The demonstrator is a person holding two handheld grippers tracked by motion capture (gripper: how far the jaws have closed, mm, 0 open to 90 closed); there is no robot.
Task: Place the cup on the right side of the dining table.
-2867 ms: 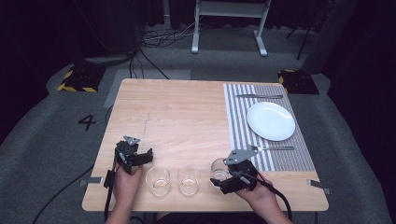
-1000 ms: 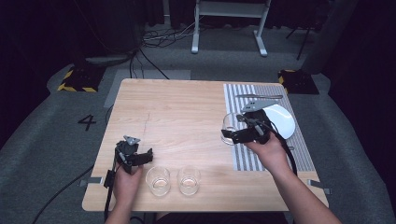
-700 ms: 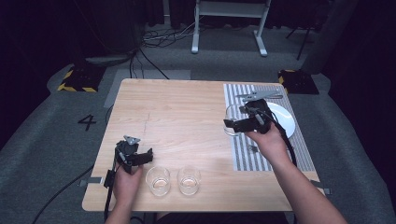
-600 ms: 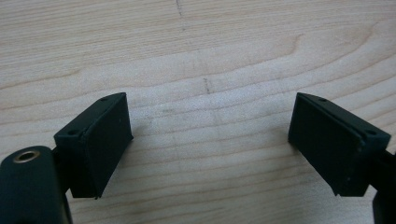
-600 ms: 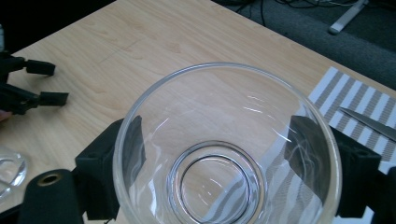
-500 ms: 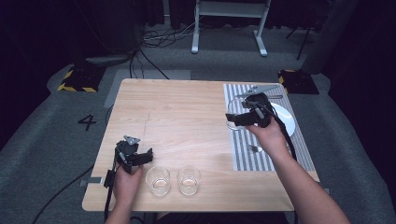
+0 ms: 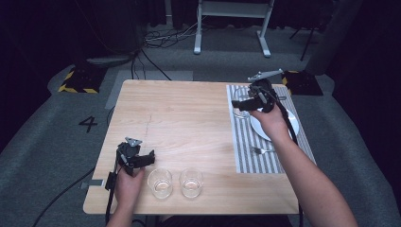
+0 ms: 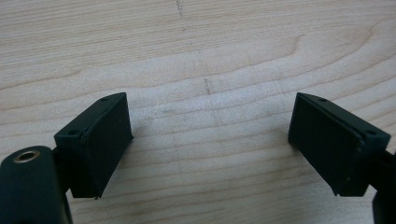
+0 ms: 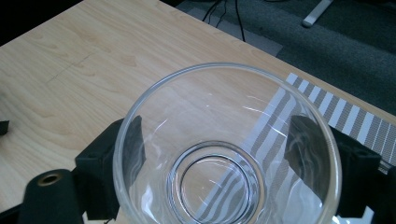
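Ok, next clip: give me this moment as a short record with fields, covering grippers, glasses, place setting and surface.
right gripper: shut on a clear glass, at the far left part of the striped placemat
left gripper: open, jaws wide apart with bare wood between them, near the table's front left
other glasses: two glasses side by side at the front edge
place setting: white plate and fork on the placemat
surface: wooden table
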